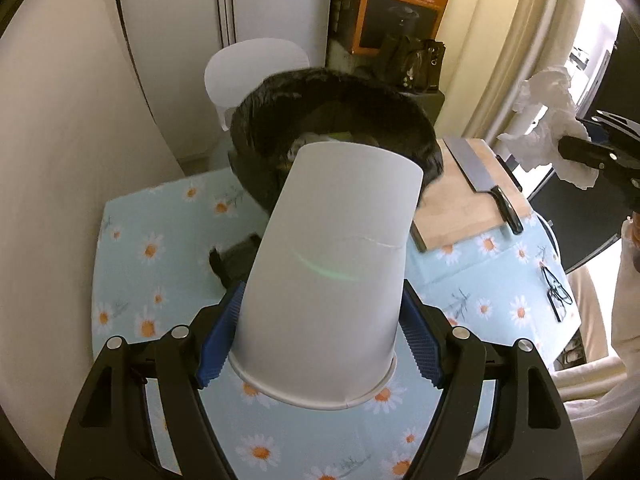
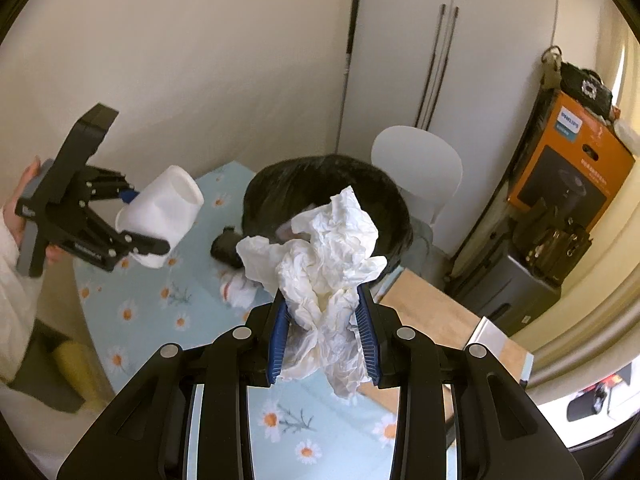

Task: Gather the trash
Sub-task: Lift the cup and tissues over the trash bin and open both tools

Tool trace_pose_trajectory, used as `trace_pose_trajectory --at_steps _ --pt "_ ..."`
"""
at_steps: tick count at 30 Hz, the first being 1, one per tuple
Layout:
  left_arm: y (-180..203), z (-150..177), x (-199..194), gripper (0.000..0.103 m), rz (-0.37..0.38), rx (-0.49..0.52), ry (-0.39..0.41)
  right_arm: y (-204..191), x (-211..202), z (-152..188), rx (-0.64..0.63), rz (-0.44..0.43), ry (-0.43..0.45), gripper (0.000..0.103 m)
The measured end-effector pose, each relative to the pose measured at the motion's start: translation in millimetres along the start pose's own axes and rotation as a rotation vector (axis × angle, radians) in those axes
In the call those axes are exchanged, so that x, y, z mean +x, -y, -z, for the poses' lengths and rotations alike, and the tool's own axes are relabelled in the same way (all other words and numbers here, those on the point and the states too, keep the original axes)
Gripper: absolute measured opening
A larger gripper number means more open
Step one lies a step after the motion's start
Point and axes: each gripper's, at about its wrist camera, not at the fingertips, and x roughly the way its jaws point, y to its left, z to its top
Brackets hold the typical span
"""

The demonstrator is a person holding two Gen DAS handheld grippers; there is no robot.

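Observation:
My left gripper (image 1: pixel 320 300) is shut on a white paper cup (image 1: pixel 332 256), held in the air with its base toward the black-lined trash bin (image 1: pixel 256 120); both show in the right wrist view too, the gripper (image 2: pixel 132 220) and the cup (image 2: pixel 168 208) at the left. My right gripper (image 2: pixel 324 300) is shut on crumpled white paper (image 2: pixel 320 256), held above the table in front of the bin (image 2: pixel 384 196). In the left wrist view that paper (image 1: pixel 548 120) and the right gripper (image 1: pixel 576 148) are at the far right.
The table has a blue daisy cloth (image 1: pixel 152 248). A wooden cutting board (image 1: pixel 460 200) with a knife (image 1: pixel 484 180) lies right of the bin. Glasses (image 1: pixel 556 292) lie near the right edge. A small black object (image 2: pixel 226 246) and white scrap (image 2: pixel 238 288) lie by the bin. A white chair (image 2: pixel 416 160) stands behind.

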Motion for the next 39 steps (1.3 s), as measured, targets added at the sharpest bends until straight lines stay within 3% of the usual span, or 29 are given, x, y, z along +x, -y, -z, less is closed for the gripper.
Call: trace_pose_trajectory --at_steps 3,20,33,37,39 --pt "-4.6 -20.1 8.0 0.074 0.007 0.033 0.002 13.2 10.3 -12.8 0.041 -0.03 0.004 0.03" --pt "-38.1 -115.4 69.0 0.074 0.055 0.116 -0.009 54.7 90.7 -68.2 0.083 -0.02 -0.018 0.03" --pt "-36.9 -161.2 114.0 0.074 0.077 0.207 0.015 73.6 150.9 -74.2 0.158 -0.063 -0.043 0.031" --pt "-38.3 -172.6 129.9 0.075 0.073 0.227 0.015 74.7 162.6 -71.8 0.159 -0.05 -0.054 0.034" --pt "-39.4 -173.8 131.8 0.089 0.065 0.226 0.033 77.2 163.5 -70.7 0.156 -0.025 -0.039 0.052"
